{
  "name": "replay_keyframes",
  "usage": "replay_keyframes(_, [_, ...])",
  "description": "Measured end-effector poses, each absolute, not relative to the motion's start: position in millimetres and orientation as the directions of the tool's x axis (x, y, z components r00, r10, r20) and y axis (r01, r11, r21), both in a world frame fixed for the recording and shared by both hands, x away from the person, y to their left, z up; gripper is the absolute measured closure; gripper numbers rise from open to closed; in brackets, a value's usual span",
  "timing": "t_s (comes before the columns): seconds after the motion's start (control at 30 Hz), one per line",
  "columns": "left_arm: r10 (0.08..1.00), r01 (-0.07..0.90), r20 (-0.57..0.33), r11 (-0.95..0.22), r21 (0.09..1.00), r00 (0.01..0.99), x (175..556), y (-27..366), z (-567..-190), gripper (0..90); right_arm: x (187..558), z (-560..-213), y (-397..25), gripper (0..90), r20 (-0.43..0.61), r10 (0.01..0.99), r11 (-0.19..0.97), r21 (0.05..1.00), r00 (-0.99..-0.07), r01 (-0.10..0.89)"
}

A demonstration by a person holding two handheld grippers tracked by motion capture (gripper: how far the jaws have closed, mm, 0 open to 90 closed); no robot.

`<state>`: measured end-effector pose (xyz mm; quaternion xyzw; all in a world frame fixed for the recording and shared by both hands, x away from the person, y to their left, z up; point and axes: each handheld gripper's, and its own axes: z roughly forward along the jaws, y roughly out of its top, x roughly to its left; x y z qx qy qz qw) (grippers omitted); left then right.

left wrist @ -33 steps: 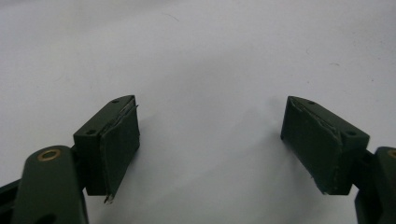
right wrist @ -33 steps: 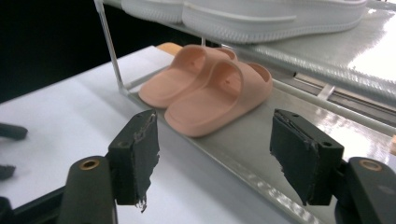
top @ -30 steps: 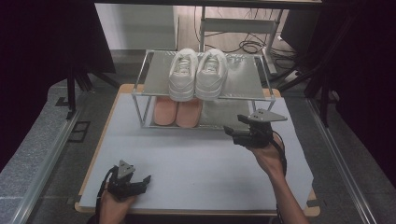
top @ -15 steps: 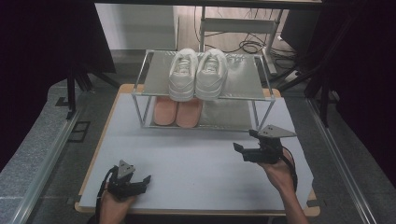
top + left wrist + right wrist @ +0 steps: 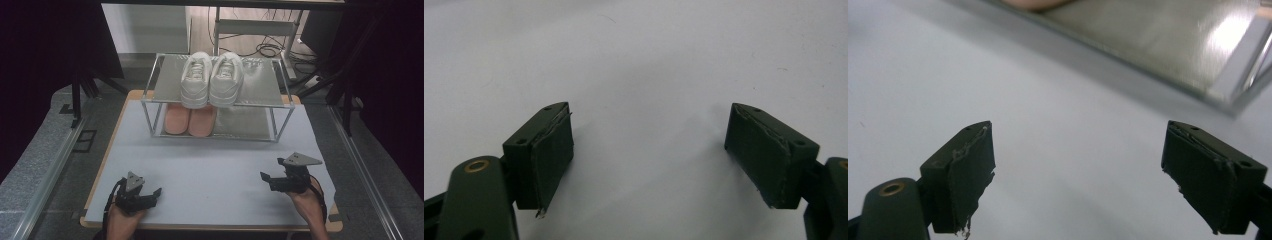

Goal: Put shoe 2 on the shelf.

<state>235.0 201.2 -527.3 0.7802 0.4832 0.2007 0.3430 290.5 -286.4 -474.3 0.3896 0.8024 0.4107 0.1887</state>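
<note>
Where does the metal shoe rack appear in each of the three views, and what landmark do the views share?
High view: the shoe rack stands at the far middle of the table, white sneakers on top, pink shoes below.
Left gripper view: not in it.
Right gripper view: its lower shelf crosses the top, right of centre.
Shared landmark: the white table surface.

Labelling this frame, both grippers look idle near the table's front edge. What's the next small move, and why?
Probably nothing more than setting both grippers down. The white sneakers already sit paired on the top shelf of the shoe rack, the pink slippers on the lower shelf. The left gripper and right gripper are open, empty and well short of the rack, so the shoe work looks done.
</note>
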Motion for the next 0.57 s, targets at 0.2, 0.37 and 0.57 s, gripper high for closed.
replay_keyframes(0.2, [0.891,0.616,-0.018,-0.298,0.729,0.453,235,201,-527,19.6,284,-504,-294,11.4,-0.002,0.792,0.401,0.756,-0.611,0.517])
replay_keyframes(0.37, [0.891,0.616,-0.018,-0.298,0.729,0.453,235,201,-527,19.6,281,-521,-297,11.5,-0.003,0.805,0.408,0.729,-0.593,0.549])
replay_keyframes(0.57, [0.891,0.617,-0.019,-0.299,0.728,0.454,235,201,-527,19.6,281,-522,-296,11.0,0.001,0.805,0.407,0.727,-0.593,0.554])
